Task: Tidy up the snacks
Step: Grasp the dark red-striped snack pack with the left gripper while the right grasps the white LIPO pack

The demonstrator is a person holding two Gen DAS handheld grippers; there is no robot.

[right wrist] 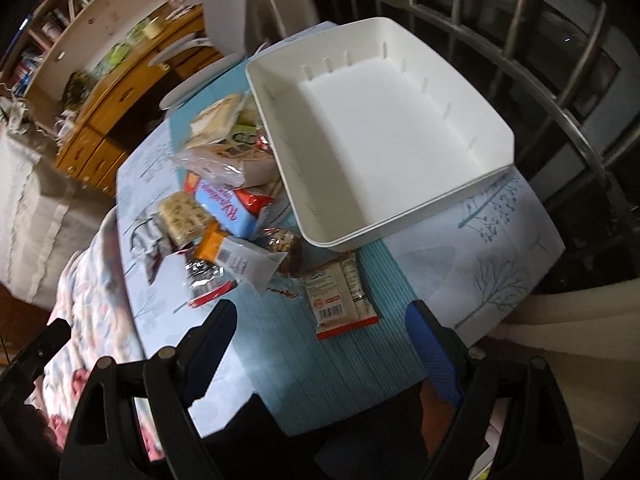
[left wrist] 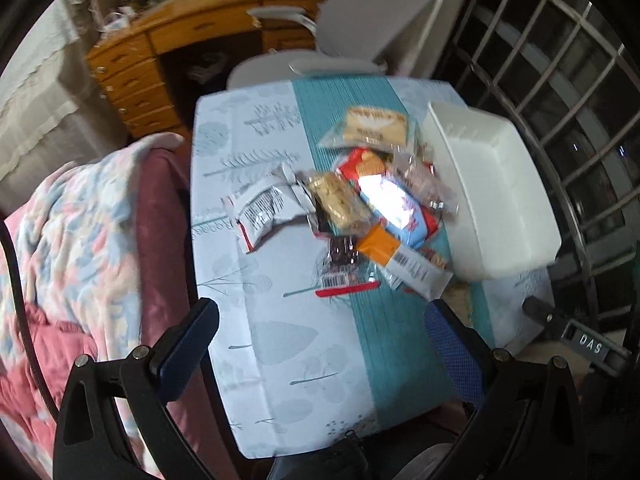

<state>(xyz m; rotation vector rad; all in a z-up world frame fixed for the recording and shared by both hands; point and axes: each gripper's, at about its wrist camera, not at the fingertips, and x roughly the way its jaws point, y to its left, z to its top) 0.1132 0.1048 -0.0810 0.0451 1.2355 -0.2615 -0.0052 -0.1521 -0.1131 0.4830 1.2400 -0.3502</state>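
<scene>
Both the left gripper and the right gripper are held wide apart, with nothing between the jaws. A pile of snacks is seen ahead of them, beside an empty white bin on the table.

left wrist: steeply down, above table | right wrist: same, nearer | shared: snack pile

The counter has a pale cloth with tree drawings and a teal stripe. On it stand a white empty bin, a heap of snack packets just beside it, and one flat packet apart.
</scene>
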